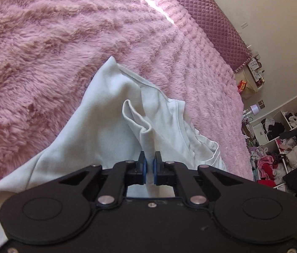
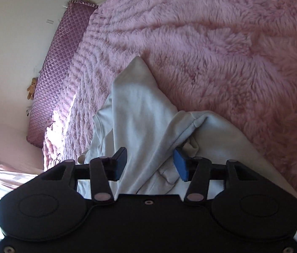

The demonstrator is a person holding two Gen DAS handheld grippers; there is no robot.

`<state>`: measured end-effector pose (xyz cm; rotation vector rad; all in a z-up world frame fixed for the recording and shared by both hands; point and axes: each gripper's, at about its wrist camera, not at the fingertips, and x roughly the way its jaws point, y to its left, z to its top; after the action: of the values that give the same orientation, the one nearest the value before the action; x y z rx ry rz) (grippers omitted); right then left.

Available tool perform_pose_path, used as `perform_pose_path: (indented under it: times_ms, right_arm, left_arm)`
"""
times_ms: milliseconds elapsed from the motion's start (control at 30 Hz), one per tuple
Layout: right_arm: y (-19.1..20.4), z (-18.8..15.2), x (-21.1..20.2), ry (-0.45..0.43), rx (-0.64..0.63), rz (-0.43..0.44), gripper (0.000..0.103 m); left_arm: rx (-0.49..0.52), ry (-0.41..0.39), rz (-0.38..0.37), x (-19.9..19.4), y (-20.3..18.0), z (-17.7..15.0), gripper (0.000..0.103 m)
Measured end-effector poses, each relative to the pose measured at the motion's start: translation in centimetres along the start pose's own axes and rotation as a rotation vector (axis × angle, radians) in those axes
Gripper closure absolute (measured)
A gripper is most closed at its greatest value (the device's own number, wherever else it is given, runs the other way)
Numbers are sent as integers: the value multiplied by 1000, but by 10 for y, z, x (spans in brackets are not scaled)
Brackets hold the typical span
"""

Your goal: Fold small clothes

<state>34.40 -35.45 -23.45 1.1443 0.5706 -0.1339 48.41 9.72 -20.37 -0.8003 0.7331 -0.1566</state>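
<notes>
A small white garment [image 1: 106, 116] lies crumpled on a fluffy pink blanket [image 1: 43, 42]. My left gripper [image 1: 150, 158] is shut on a raised fold of the white garment; the cloth stands up between its blue pads. In the right wrist view the same white garment [image 2: 140, 109] lies on the pink blanket [image 2: 222, 42]. My right gripper [image 2: 150, 162] is open, its blue pads [image 2: 181, 166] spread on either side of a ridge of the cloth without pinching it.
A quilted purple headboard [image 1: 211, 16] runs along the far side of the bed, also in the right wrist view [image 2: 57, 63]. Shelves stuffed with clothes [image 1: 285, 137] stand beyond the bed's edge. A small teddy bear [image 2: 31, 88] sits by the wall.
</notes>
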Motion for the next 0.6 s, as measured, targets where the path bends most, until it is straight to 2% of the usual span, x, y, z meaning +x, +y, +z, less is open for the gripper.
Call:
perform_pose_path:
  times_ms: [67, 133, 200, 267, 300, 333, 367, 433, 500, 600]
  right_arm:
    - [1, -1, -2, -10, 9, 3, 53]
    - [0, 0, 0, -26, -10, -12, 53]
    - [-3, 1, 5, -33, -6, -15, 53]
    - [-2, 2, 10, -50, 2, -24, 57]
    - [-2, 2, 12, -57, 0, -41, 65]
    - [-1, 2, 12, -63, -2, -61, 87]
    - [0, 3, 12, -65, -7, -81, 97]
    - [-1, 6, 2, -79, 11, -64, 97]
    - [1, 8, -10, -105, -16, -63, 98]
    - [-7, 7, -3, -84, -56, -117, 99]
  left_arm:
    - [42, -90, -53, -32, -6, -5, 99]
    - [63, -160, -42, -53, -3, -15, 99]
    - [82, -102, 37, -45, 8, -23, 99]
    - [56, -21, 98, -26, 29, -29, 99]
    - [32, -4, 109, -20, 37, -31, 99]
    - [8, 2, 101, -17, 43, -32, 99]
    - [-10, 1, 94, -17, 46, -31, 99]
    - [-12, -18, 67, -27, 43, -30, 99]
    - [36, -41, 42, -37, 37, -30, 99]
    - [53, 13, 97, -27, 41, -34, 99]
